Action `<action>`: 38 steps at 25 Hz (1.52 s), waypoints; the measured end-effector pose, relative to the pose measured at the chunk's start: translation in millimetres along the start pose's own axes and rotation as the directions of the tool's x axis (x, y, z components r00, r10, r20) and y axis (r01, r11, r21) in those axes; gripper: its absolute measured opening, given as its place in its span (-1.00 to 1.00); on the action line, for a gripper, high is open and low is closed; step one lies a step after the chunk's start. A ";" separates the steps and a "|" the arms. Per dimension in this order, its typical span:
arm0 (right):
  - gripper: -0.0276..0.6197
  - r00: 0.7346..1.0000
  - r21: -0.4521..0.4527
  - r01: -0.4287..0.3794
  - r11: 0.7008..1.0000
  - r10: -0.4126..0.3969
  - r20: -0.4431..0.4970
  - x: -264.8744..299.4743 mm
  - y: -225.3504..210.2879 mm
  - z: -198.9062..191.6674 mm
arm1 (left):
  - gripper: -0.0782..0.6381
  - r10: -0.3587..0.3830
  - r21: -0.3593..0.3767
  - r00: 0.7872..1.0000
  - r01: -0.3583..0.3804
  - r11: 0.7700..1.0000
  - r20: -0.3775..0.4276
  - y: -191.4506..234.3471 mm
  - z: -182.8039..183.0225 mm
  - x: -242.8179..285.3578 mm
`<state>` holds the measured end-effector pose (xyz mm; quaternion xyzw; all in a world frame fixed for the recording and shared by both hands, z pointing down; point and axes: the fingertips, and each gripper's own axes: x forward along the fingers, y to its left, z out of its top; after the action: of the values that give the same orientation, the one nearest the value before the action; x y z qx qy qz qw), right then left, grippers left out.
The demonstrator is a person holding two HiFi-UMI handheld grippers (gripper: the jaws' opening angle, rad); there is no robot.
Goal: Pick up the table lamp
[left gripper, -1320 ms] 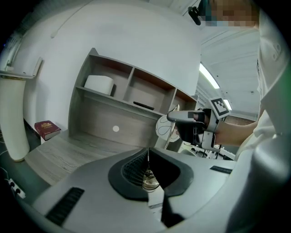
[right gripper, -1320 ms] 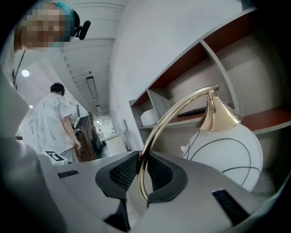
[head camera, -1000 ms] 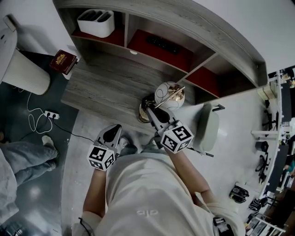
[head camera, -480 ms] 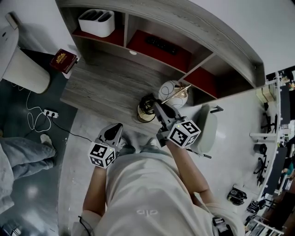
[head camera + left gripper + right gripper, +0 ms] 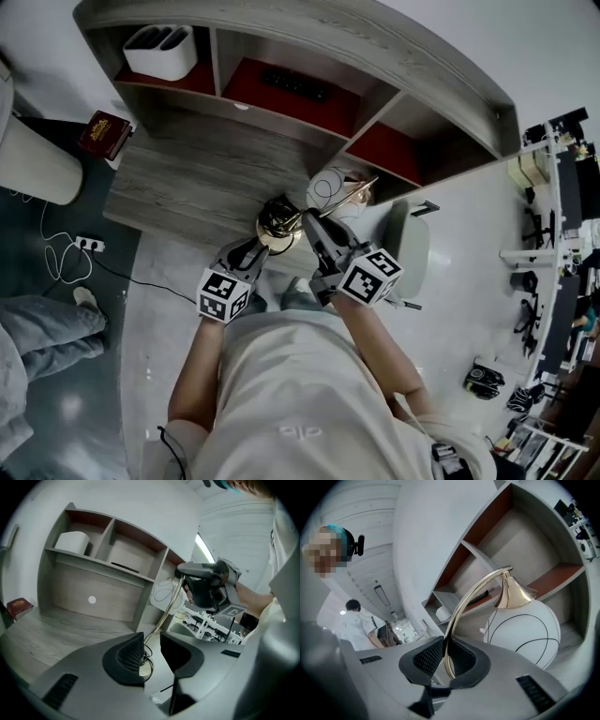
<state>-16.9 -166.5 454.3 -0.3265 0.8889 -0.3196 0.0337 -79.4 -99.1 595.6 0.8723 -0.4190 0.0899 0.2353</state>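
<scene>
The table lamp has a gold base [image 5: 278,222], a thin curved gold arm [image 5: 461,604] and a white globe shade [image 5: 336,187] with black lines. It stands at the front edge of the grey wooden desk [image 5: 187,178]. My right gripper [image 5: 314,228] is shut on the gold arm low down, and its pads [image 5: 429,656] press the arm [image 5: 165,615]. My left gripper [image 5: 255,246] sits just left of the base. Its jaws have just been opening and stand apart [image 5: 152,651] with nothing pressed. The base rim and coiled cord [image 5: 146,660] show beyond the gap.
A shelf unit with red-backed compartments rises behind the desk, holding a white container [image 5: 159,47] and a flat black object [image 5: 295,84]. A red book [image 5: 103,133] lies at the desk's left end. A chair [image 5: 408,248] stands to the right, and a power strip [image 5: 82,244] lies on the floor.
My left gripper has moved from beside my body up to the lamp's base and opened. The right gripper has rolled a little, still gripping the gold arm.
</scene>
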 end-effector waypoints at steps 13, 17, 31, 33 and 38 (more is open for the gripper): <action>-0.71 1.000 0.057 -0.018 0.998 0.017 0.018 -27.4 -20.5 15.4 | -0.28 -0.093 0.146 0.995 0.099 0.984 -0.043 -32.7 -3.9 97.3; -0.71 1.000 0.066 -0.026 0.997 0.025 0.018 -30.3 -26.4 18.0 | -0.34 -0.082 0.191 0.997 0.078 0.979 0.010 -32.9 5.3 111.8; -0.71 0.997 0.158 -0.032 0.987 0.019 0.079 -32.2 -56.2 41.1 | -0.64 -0.082 0.348 0.996 0.069 0.935 0.024 -42.8 33.4 136.9; -0.71 0.995 0.177 -0.029 0.984 0.012 0.096 -33.4 -60.5 45.6 | -0.64 -0.091 0.338 0.996 0.083 0.937 0.007 -43.0 35.7 137.7; -0.69 0.989 0.236 -0.046 0.971 0.011 0.145 -39.0 -69.0 53.7 | -0.65 -0.104 0.333 0.994 0.111 0.936 -0.040 -44.2 40.3 131.4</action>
<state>66.7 -212.5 446.6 -0.3291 0.8439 -0.3995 0.1406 36.3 -185.5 592.2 0.9202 -0.3468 0.1561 0.0929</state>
